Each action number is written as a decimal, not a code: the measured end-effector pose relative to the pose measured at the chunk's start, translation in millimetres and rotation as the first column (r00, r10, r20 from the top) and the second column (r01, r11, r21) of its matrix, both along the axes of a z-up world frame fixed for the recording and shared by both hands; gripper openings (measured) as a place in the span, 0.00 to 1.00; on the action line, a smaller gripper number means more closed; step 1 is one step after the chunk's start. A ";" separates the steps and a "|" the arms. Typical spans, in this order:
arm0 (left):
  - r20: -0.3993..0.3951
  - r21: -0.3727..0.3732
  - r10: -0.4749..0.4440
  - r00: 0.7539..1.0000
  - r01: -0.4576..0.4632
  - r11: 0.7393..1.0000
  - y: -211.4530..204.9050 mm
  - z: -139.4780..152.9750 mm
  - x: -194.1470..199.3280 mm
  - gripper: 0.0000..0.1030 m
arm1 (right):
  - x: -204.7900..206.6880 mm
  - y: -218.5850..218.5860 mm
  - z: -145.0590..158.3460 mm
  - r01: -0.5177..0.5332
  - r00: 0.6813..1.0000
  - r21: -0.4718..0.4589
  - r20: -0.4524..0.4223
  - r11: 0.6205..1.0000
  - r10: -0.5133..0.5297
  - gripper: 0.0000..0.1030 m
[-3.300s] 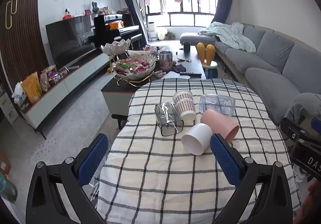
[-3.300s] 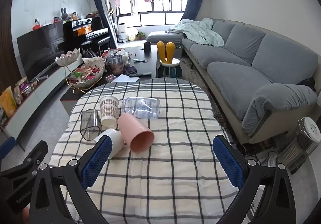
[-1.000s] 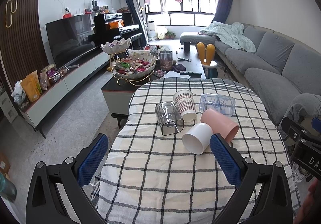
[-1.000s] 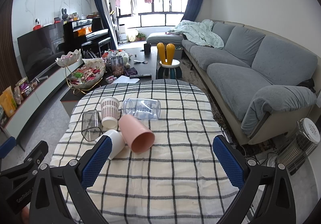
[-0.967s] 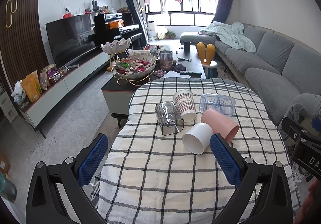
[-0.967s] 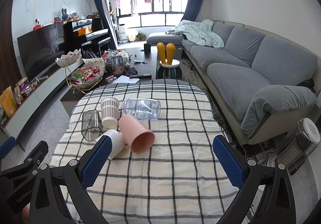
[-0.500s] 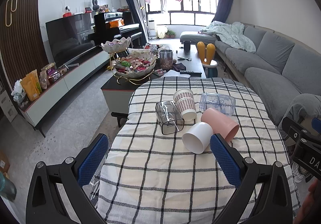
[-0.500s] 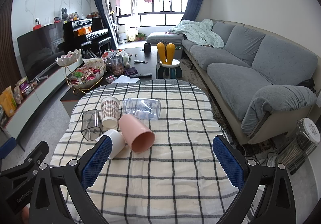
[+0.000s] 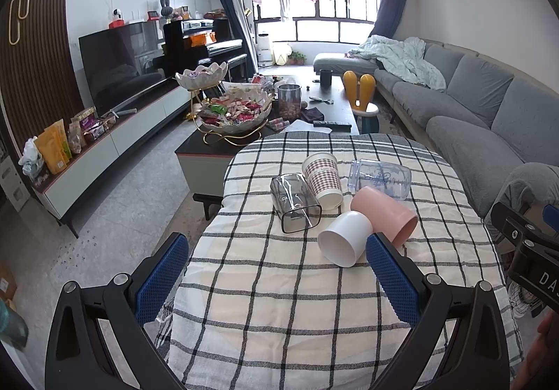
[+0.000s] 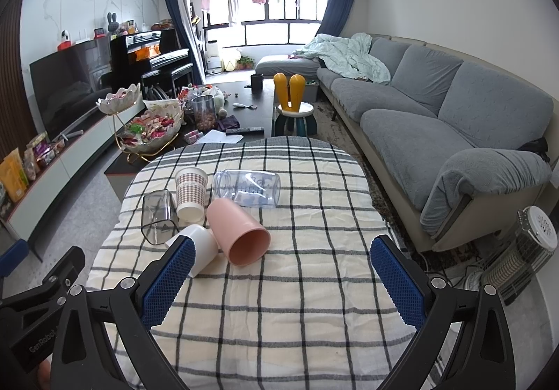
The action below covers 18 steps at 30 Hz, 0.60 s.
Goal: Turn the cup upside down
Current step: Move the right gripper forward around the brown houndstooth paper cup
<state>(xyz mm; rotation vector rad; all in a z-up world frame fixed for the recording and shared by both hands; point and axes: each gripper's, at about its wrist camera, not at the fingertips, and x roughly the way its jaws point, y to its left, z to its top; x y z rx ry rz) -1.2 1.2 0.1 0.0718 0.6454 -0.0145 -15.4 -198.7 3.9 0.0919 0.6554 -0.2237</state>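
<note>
Currently both the left gripper point(image 9: 276, 271) and right gripper point(image 10: 283, 271) hover spread wide, grasping nothing; five cups lie toppled on the checked tablecloth point(image 10: 297, 302), pink cup point(image 10: 237, 233) touching white cup point(image 9: 344, 241).

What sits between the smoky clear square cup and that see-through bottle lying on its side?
The checkered paper cup lies between the smoky square cup and the clear bottle; both wrist views show it, seemingly touching the smoky cup.

Both wrist cameras are looking forward from the near edge of the checked table point(image 9: 279, 285) toward the window, set back from the cups. The left view is sitting further left; both are sharing the pink cup point(image 9: 384, 215) point(image 10: 237, 233).
</note>
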 end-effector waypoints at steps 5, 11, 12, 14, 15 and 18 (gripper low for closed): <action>-0.003 -0.001 0.000 1.000 0.000 1.000 0.1 -0.5 0.6 1.00 | 0.8 1.5 4.3 0.001 1.000 0.000 -0.006 1.000 -0.001 0.98; 0.004 -0.001 0.006 1.000 -0.006 1.000 1.9 -0.3 0.1 1.00 | 18.7 3.6 -10.6 -0.016 0.999 0.001 -0.030 1.000 0.016 0.98; 0.003 -0.002 0.007 1.000 -0.007 1.000 2.7 -1.1 0.9 1.00 | 24.6 4.3 -12.7 -0.022 0.999 0.003 -0.040 1.000 0.022 0.98; -0.005 -0.003 0.010 1.000 -0.010 1.000 4.2 -3.3 3.4 1.00 | 31.1 6.2 -15.5 -0.030 0.998 0.007 -0.052 1.000 0.030 0.98; -0.011 -0.003 0.012 1.000 -0.012 1.000 6.0 -5.0 5.6 1.00 | 40.1 7.9 -16.3 -0.034 0.998 0.009 -0.061 0.999 0.034 0.98; -0.025 -0.004 0.026 0.999 -0.026 1.000 12.1 -7.9 14.9 1.00 | 55.2 13.8 -19.6 -0.052 0.995 0.015 -0.082 0.999 0.053 0.98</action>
